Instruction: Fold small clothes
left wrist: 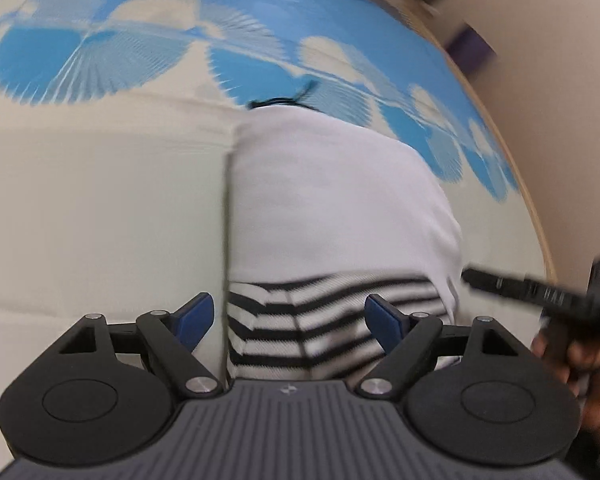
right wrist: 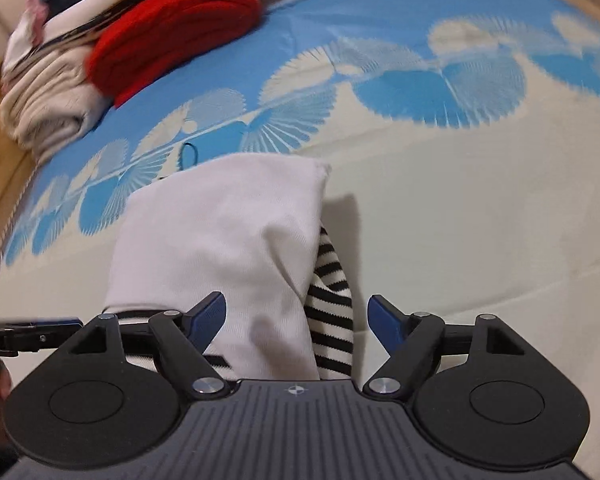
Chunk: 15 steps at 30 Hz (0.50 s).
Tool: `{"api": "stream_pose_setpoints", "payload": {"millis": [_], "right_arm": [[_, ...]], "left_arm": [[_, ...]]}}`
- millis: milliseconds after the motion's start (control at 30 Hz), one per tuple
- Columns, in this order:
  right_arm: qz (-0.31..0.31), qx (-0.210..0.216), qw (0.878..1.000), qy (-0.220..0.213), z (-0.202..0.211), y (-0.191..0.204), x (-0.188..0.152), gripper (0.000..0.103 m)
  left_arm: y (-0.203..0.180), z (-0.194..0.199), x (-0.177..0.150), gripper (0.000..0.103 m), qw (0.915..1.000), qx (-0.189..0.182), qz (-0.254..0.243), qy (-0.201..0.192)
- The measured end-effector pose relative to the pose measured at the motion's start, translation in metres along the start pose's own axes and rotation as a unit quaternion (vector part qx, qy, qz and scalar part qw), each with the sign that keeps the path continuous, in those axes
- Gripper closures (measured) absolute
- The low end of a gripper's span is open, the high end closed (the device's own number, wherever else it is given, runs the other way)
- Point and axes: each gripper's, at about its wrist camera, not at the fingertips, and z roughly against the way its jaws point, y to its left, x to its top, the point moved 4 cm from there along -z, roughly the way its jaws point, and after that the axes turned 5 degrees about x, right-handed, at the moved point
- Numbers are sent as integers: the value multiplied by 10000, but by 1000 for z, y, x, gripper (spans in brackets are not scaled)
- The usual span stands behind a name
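We've got both grippers over the cloth (left wrist: 100, 208) covering the table — cream field near us, blue band w/ white fan pattern further out. Creases run across the cream part in both views.

Garment (left wrist: 332, 208) lies on the cream area, folded: white panel on top, black/white striped part at the near end. In the right view the striped piece (right wrist: 332, 320) sticks out from under the white panel on the right side. A thin black loop (left wrist: 284, 100) sits at the garment's far edge, right where the blue pattern starts.

Left gripper (left wrist: 288, 316): jaws wide, nothing between them; blue pads straddle the striped end, hovering just above (contact unclear, frame is blurred). Right gripper (right wrist: 296, 316): also spread wide, not holding anything, over the garment's near end. Each gripper shows up at the edge of the other's view, close beside it.

Far left in the right view: pile (right wrist: 60, 72) of folded clothes on the blue band, w/ a red item (right wrist: 172, 32) on top, well apart from the garment.

Wooden table edge (left wrist: 536, 216) shows past the cloth on the right. Beyond it a plain beige wall (left wrist: 560, 40), w/ some dark/purple things near it, too blurred to ID.
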Motion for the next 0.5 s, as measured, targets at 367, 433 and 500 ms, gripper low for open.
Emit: {"api": "stream_pose_setpoints", "payload": {"millis": [367,433,500], "right_arm": [[-597,34,9969,512,-57,-14,-3,23],[-615,63,9966,551,-60,-15,-1,23],[-625,137,9964,556,-60,-15,-1,37]], "left_arm": [[31,-60,26,12,9910,-743,1073,315],[29,-69,26,12,9887,-856,1165,385],[26,-76,27,12,9868,-974,1224,426]]}}
